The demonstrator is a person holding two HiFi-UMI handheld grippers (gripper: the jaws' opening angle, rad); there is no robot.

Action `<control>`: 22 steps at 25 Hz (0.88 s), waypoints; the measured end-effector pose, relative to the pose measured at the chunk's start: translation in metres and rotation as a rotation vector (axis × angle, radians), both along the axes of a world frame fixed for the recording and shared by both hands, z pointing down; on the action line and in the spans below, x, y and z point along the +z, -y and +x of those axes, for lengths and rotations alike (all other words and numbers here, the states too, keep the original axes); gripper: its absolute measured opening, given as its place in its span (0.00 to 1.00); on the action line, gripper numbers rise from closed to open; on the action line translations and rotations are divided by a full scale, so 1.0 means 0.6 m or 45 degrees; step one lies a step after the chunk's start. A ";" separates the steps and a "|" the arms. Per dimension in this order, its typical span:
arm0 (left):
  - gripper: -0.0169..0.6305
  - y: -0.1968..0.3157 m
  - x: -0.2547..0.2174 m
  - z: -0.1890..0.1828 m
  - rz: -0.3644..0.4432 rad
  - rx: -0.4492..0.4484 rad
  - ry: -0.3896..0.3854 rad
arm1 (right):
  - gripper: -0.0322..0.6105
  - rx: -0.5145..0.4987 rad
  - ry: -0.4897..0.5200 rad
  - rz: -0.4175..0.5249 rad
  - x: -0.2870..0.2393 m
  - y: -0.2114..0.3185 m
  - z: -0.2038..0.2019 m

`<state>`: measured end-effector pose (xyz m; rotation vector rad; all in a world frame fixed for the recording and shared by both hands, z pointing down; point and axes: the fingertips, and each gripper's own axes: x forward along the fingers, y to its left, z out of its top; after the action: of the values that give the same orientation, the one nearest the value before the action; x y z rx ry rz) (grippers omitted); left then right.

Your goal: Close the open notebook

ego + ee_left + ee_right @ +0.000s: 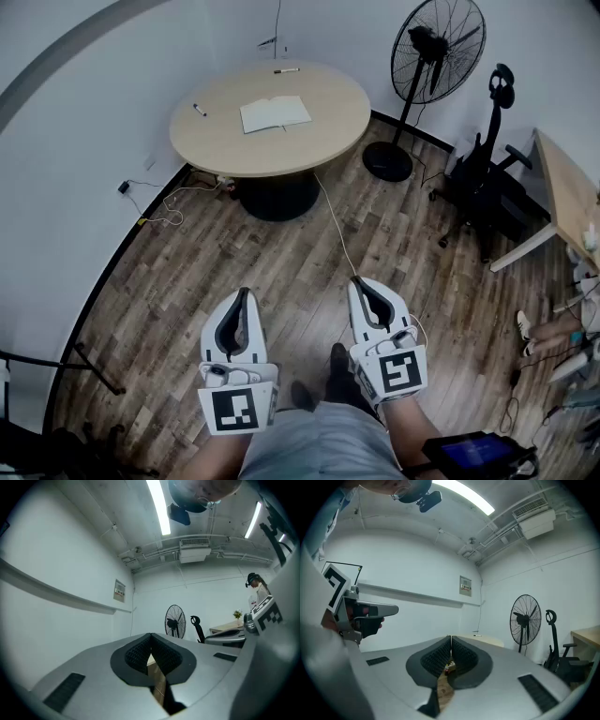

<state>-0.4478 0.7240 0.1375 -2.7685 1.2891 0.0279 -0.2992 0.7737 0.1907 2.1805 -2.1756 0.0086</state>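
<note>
The open notebook [275, 113] lies flat, white pages up, on the round beige table [328, 131] at the far end of the room. Both grippers are held low near my body, well short of the table and pointing level toward it. My left gripper [246, 293] is shut with nothing between its jaws, and in its own view the ribbed pads [140, 651] meet at the tip. My right gripper [358, 281] is also shut and empty, its pads [461, 654] touching at the tip. The table edge [487, 641] shows just beyond it.
Two pens [200, 110] [286, 70] lie on the table. A standing fan [436, 56] and a black office chair [487, 183] stand right of it, with a wooden desk [567, 192] further right. Cables [333, 220] run across the wood floor. A person's feet [544, 328] show at the right edge.
</note>
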 end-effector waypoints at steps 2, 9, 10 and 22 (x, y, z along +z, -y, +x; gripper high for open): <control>0.05 0.003 0.006 0.012 0.003 0.001 0.002 | 0.12 0.002 0.005 -0.005 0.008 0.002 0.012; 0.05 0.033 0.025 0.090 -0.046 -0.003 0.018 | 0.12 0.012 0.036 -0.013 0.027 0.032 0.097; 0.05 0.040 0.026 0.103 -0.045 -0.009 0.026 | 0.12 0.003 0.051 -0.009 0.028 0.039 0.112; 0.05 0.117 -0.007 0.268 0.017 -0.131 0.072 | 0.13 -0.046 0.090 0.024 0.006 0.147 0.332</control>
<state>-0.2872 0.6537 0.1336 -2.6674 1.4099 -0.0486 -0.0998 0.6857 0.1942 2.1832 -2.2607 0.0648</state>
